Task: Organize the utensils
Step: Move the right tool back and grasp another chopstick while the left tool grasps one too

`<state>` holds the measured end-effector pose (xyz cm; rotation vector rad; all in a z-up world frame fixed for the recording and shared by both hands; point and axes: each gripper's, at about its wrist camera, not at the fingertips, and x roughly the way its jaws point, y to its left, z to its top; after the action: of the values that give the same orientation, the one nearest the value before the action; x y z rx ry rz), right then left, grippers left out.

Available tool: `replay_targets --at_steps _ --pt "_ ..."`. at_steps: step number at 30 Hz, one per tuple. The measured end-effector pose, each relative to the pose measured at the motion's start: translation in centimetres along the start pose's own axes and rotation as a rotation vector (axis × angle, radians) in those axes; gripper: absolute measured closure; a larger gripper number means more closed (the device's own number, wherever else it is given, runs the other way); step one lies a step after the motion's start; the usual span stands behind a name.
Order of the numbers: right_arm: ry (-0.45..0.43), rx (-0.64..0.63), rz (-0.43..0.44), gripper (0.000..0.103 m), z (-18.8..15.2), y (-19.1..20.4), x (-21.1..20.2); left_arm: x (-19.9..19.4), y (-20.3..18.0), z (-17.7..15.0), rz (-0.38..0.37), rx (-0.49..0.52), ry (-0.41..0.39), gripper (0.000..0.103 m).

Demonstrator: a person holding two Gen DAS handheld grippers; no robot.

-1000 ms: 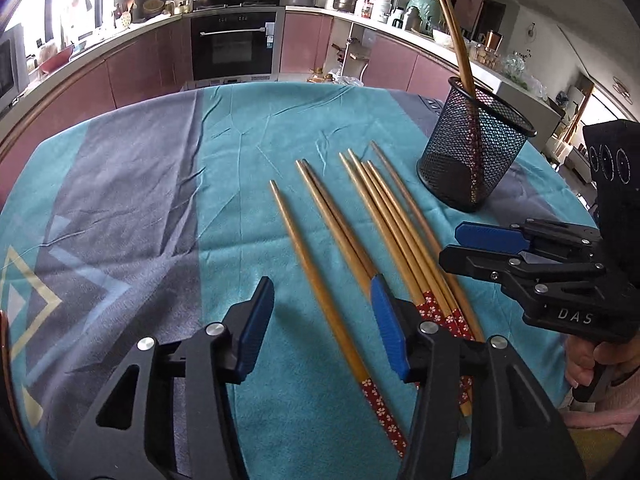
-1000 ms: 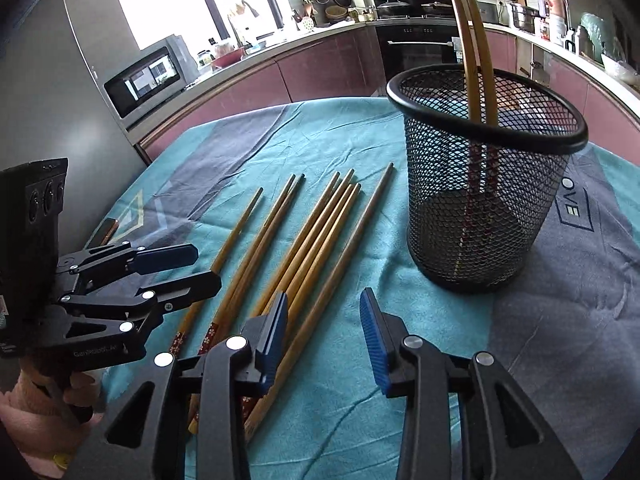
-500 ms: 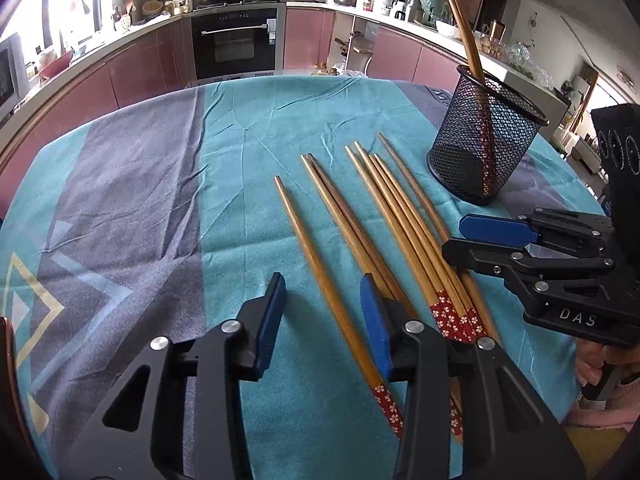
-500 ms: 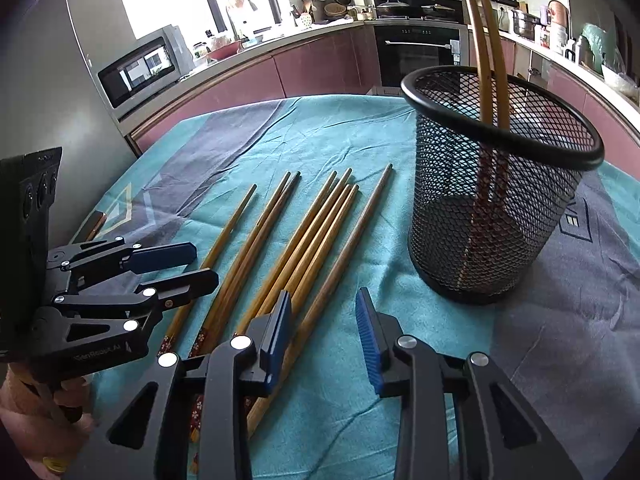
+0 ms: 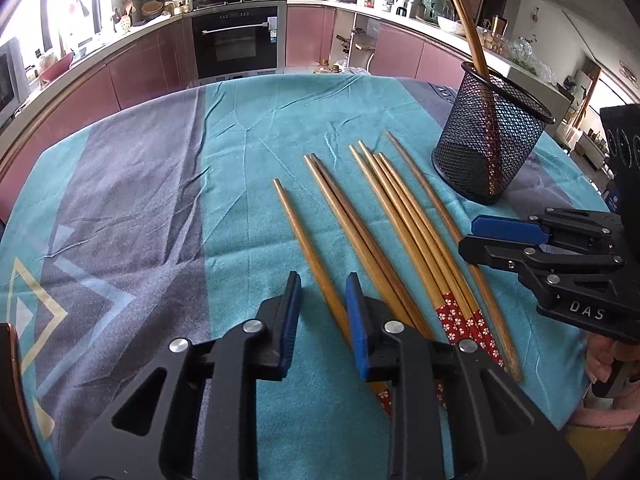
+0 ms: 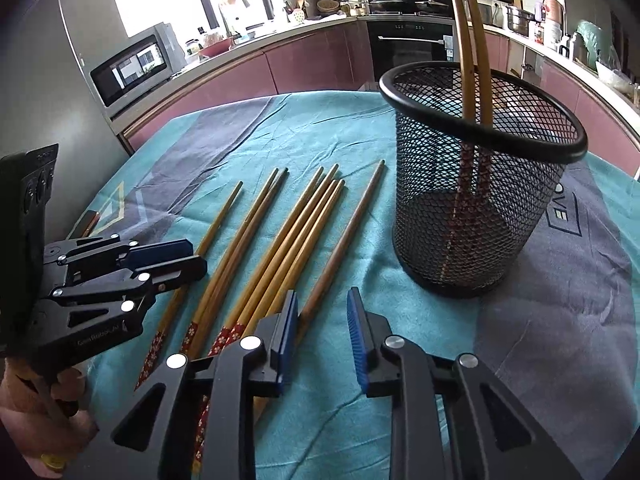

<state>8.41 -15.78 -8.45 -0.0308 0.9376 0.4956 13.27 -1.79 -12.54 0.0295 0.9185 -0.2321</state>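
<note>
both claws empty and parted, left gripper [image 5: 320, 312] lower centre straddling the leftmost chopstick [image 5: 308, 248]; pinch it near the patterned end, lift clear, drop into mesh holder [image 5: 490, 140], right gripper [image 6: 322, 336] stays out.

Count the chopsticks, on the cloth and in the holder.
9. Seven lie on the teal cloth: a single, a touching pair, a cluster of three, and one nearest the mesh holder. Two stand in the mesh holder.
</note>
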Motion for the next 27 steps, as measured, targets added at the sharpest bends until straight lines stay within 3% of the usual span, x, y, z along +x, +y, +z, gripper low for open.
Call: replay_targets --at_steps 9,12,17,27 --pt "-0.015 0.009 -0.033 0.078 1.0 0.3 1.2 0.4 -0.2 0.4 0.016 -0.002 0.000 0.078" --pt "-0.018 0.020 -0.041 0.086 1.1 0.2 1.3 0.5 -0.3 0.4 0.029 -0.005 0.001 0.084" --pt "-0.028 0.062 -0.003 0.093 0.9 -0.4 1.0 0.4 0.3 0.5 0.010 -0.048 0.000 0.095" --pt "-0.060 0.097 0.061 0.098 0.5 -1.1 -0.9 -0.4 1.1 0.3 -0.036 -0.096 -0.009 0.095"
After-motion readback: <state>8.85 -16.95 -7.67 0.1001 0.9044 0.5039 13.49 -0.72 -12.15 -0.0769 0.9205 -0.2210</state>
